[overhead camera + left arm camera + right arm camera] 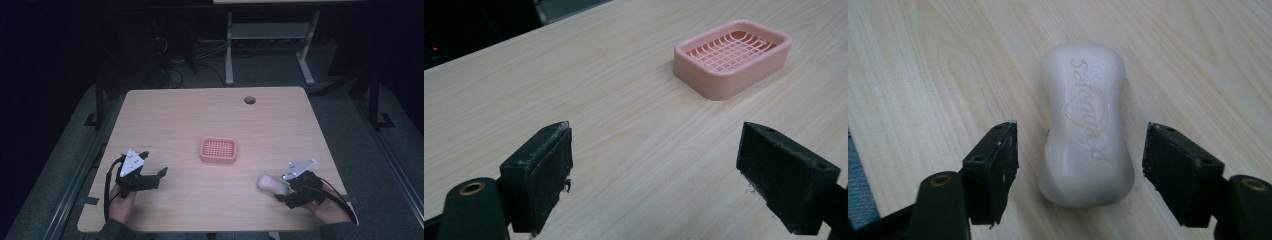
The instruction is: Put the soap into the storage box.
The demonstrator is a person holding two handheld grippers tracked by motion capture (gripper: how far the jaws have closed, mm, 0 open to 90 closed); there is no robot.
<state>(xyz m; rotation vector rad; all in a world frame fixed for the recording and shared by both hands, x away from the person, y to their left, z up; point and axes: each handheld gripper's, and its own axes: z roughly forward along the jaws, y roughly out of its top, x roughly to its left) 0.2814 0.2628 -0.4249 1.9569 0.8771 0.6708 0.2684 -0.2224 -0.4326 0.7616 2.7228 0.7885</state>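
Soap (1084, 127), a white bar stamped with a brand name, lies flat on the table (190, 115) near its right front corner, lengthwise between the jaws of the right gripper (1080, 165). Those jaws stand wide, one on each side of the bar's near end with bare wood showing on both sides, so the pads do not press on it. In the high view the bar (271, 182) sits just left of the right gripper (286, 192), which a hand holds at the table's near edge.

Left gripper (152, 177) rests over the near left part of the table, jaws spread wide with nothing between them (just plain wood grain in its own view). A pink soap dish (218, 150) with a grid floor stands about mid-table, well apart from both grippers and from the bar.

The tabletop is pale wood laminate with rounded corners and a round cable hole (249, 100) near the far edge. Around it the room is dark: grey carpet, loose cables (172, 65) on the floor beyond, and the white legs of another desk (229, 50) at the far side.
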